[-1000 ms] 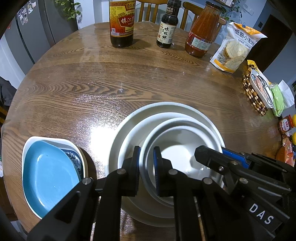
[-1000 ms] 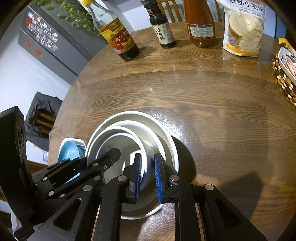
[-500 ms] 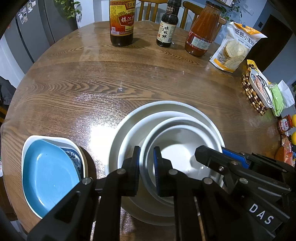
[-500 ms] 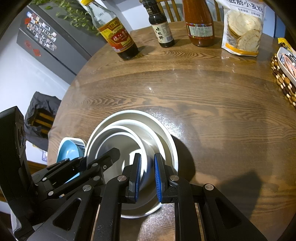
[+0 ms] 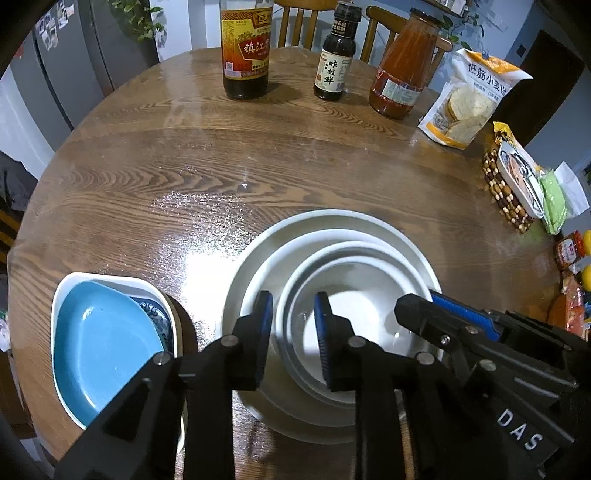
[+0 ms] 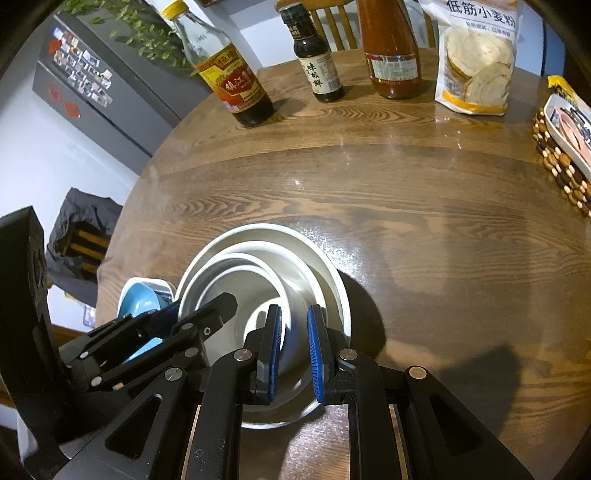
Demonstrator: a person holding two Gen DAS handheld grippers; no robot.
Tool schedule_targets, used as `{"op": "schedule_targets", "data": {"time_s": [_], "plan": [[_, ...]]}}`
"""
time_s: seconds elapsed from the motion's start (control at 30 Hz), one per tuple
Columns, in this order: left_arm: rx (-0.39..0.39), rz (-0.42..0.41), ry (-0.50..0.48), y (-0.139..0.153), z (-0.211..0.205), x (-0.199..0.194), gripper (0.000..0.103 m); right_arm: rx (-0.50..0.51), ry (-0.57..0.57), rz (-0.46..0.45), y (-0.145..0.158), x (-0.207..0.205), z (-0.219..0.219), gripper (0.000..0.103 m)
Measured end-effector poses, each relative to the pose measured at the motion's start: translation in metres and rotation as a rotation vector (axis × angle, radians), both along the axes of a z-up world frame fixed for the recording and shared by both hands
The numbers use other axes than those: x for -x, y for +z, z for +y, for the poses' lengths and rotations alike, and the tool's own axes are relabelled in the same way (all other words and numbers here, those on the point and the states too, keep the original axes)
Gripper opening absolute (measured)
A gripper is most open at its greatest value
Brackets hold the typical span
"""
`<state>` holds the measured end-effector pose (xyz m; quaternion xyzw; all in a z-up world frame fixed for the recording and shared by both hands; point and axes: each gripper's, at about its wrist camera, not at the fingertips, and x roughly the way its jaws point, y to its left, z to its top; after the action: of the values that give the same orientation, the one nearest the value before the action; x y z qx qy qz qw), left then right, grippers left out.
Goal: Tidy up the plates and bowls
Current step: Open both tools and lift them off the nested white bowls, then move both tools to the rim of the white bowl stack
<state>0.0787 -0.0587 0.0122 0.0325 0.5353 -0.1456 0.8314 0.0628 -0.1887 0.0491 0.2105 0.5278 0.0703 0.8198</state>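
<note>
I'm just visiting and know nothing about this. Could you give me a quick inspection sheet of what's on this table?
Surface: round wooden table, glossy.
Job's things: nested white bowls; blue plate in a white dish.
Clutter: vinegar bottle, small dark bottle, red sauce bottle, flour bag, beaded mat at the far side.
Grippers: left gripper opening, bowl rim between its jaws; right gripper closed on the inner bowl rim.
Cables: nothing seen.
Surroundings: fridge, wooden chairs, plant.
</note>
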Motion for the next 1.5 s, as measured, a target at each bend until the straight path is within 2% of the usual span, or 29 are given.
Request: {"op": "schedule_targets", "data": {"time_s": [0.17, 0.27, 0.37, 0.43, 0.5, 0.6, 0.83, 0.93, 1.1, 1.2, 1.5], "plan": [[-0.006, -0.003, 0.0, 0.002, 0.0, 0.0, 0.025, -0.007, -0.005, -0.004, 0.002, 0.002, -0.001, 0.016], [0.023, 0.001, 0.004, 0.007, 0.003, 0.0, 0.031, -0.001, -0.008, -0.011, 0.005, 0.003, -0.003, 0.018], [0.029, -0.015, 0.008, 0.014, 0.006, 0.002, 0.037, 0.001, -0.021, -0.02, 0.009, 0.006, -0.007, 0.027], [0.026, -0.028, 0.024, 0.018, 0.009, 0.002, 0.049, -0.005, -0.029, -0.028, 0.012, 0.008, -0.011, 0.034], [0.048, -0.03, 0.031, 0.023, 0.014, 0.002, 0.053, -0.015, -0.034, -0.038, 0.016, 0.01, -0.015, 0.047], [0.075, -0.035, 0.049, 0.032, 0.023, 0.001, 0.061, -0.017, -0.025, -0.045, 0.021, 0.014, -0.016, 0.06], [0.067, -0.051, 0.083, 0.048, 0.052, 0.0, 0.071, -0.089, -0.024, -0.04, 0.024, 0.025, -0.026, 0.062], [0.035, -0.047, 0.1, 0.046, 0.063, 0.002, 0.074, -0.123, -0.036, -0.032, 0.021, 0.032, -0.034, 0.068], [-0.012, -0.04, 0.11, 0.035, 0.071, 0.006, 0.074, -0.121, -0.097, -0.023, 0.014, 0.039, -0.05, 0.07], [-0.043, -0.044, 0.106, 0.028, 0.072, 0.009, 0.074, -0.085, -0.119, -0.031, 0.014, 0.042, -0.055, 0.07], [-0.045, -0.027, 0.093, 0.019, 0.072, 0.009, 0.074, -0.075, -0.134, -0.017, 0.006, 0.047, -0.055, 0.07]]}}
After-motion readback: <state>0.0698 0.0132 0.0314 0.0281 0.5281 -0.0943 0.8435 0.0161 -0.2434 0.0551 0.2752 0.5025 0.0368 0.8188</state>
